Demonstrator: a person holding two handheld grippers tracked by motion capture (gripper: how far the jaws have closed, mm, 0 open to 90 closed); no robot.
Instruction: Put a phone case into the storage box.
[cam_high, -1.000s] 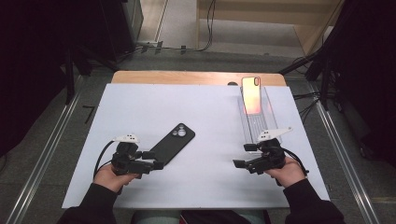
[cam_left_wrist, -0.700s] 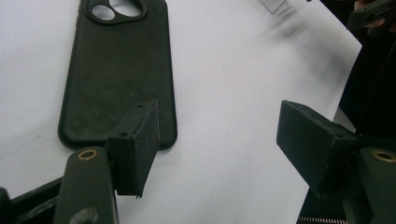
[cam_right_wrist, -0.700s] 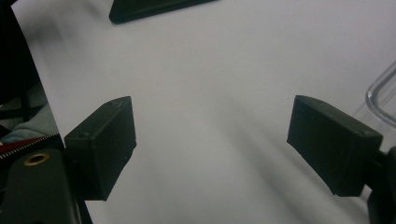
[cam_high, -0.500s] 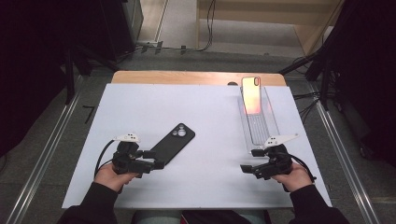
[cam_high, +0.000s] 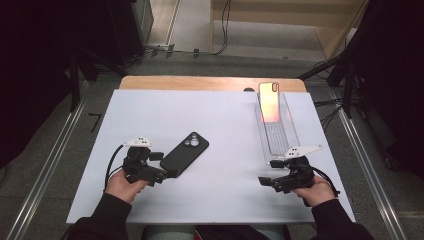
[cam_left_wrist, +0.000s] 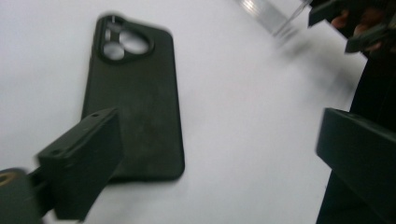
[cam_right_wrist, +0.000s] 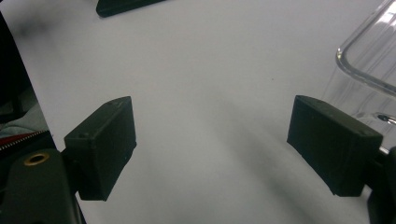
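A black phone case (cam_high: 186, 152) lies back up on the white table top, camera cutout pointing away from me. My left gripper (cam_high: 162, 168) sits at the case's near end and is open. In the left gripper view one jaw overlaps the near corner of the case (cam_left_wrist: 135, 93) and the other stands far to the side, so the left gripper (cam_left_wrist: 219, 154) holds nothing. My right gripper (cam_high: 269, 172) rests open just in front of a clear tray (cam_high: 290, 135). In its own view, only bare table lies inside the right gripper (cam_right_wrist: 217, 140).
An orange-lit phone (cam_high: 269, 102) leans in the far end of the clear tray. The tray's rounded corner (cam_right_wrist: 369, 56) is close beside my right jaw. A wooden strip (cam_high: 210, 83) runs along the table's far edge, and metal rails flank both sides.
My right gripper has drawn back from the tray's near end towards the table's front edge. The left gripper and the case have stayed put.
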